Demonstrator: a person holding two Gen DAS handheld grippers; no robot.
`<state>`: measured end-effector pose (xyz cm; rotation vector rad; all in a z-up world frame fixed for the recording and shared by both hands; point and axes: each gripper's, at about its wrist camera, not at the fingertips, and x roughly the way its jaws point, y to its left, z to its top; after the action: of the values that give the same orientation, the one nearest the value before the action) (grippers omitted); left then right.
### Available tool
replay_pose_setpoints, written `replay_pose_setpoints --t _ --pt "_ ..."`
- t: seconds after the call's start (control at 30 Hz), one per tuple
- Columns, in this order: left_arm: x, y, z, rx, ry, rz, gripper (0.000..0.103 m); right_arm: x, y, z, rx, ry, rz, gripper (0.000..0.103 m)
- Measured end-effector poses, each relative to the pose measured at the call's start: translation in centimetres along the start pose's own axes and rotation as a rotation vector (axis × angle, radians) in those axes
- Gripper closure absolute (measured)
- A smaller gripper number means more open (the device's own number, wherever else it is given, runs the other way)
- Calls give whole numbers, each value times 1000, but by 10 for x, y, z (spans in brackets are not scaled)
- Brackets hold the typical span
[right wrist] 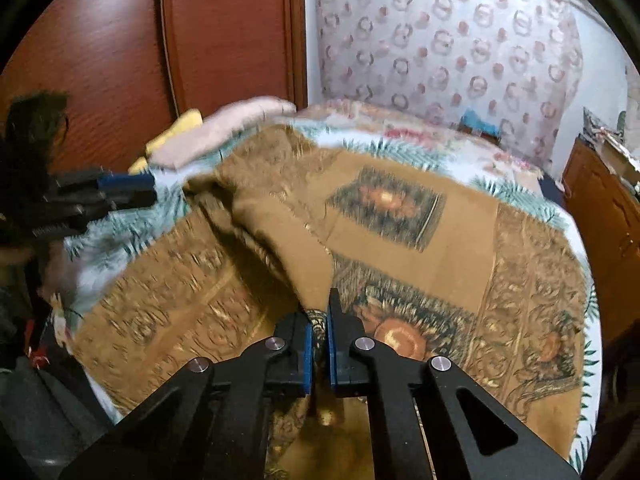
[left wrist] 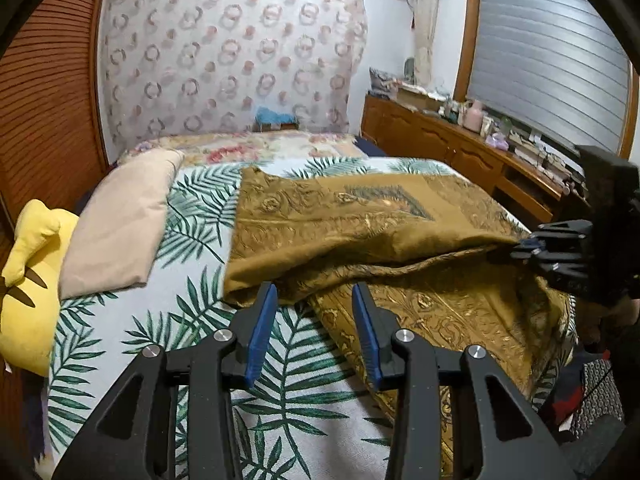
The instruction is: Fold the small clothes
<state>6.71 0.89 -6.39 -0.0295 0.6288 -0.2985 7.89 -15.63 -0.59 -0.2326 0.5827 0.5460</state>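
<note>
Bed (left wrist: 132, 320): open sheet along near-left edge. Pillow (left wrist: 120, 220) & yellow plush (left wrist: 28, 280) block left edge; brown cloth (left wrist: 360, 216) covers centre thru right edge. Dresser (left wrist: 460, 148) hems right side.

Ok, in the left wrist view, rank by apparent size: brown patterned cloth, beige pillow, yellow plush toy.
1. brown patterned cloth, clearly largest.
2. beige pillow.
3. yellow plush toy, though the frame edge cuts it off, so its order against the pillow is unsure.

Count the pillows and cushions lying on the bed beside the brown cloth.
2. A beige pillow lies on the leaf-print bedspread, left of the brown cloth. A yellow plush cushion sits at the bed's left edge beside it. Others may be hidden.
</note>
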Motion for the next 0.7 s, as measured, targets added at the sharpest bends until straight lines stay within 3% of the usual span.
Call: replay_pose_setpoints --t 0.1,0.27,0.3,0.33,0.37,0.4,0.57,0.7 --pt "-5 0 2 2 -14 3 84 -17 0 4 1 -60 -11 98" --pt "-13 -3 5 9 -30 -24 84 -47 -4 9 5 -134 -42 98" --pt "-14 -5 8 14 -33 -26 75 -54 -5 9 7 -146 -49 98" --pt "-16 -8 10 20 -32 -26 52 -60 -8 9 10 -156 -59 98" --pt "-15 -10 12 25 -34 -34 41 -67 -10 9 13 -167 -72 98" --pt "-17 -14 14 29 -44 -53 19 -75 -13 7 16 -177 -85 98" --pt "-17 -23 16 30 -52 -84 17 -106 -28 -10 46 -200 -173 98" --pt "-12 -34 15 55 -36 -84 17 -116 -44 -33 99 -152 -248 98"
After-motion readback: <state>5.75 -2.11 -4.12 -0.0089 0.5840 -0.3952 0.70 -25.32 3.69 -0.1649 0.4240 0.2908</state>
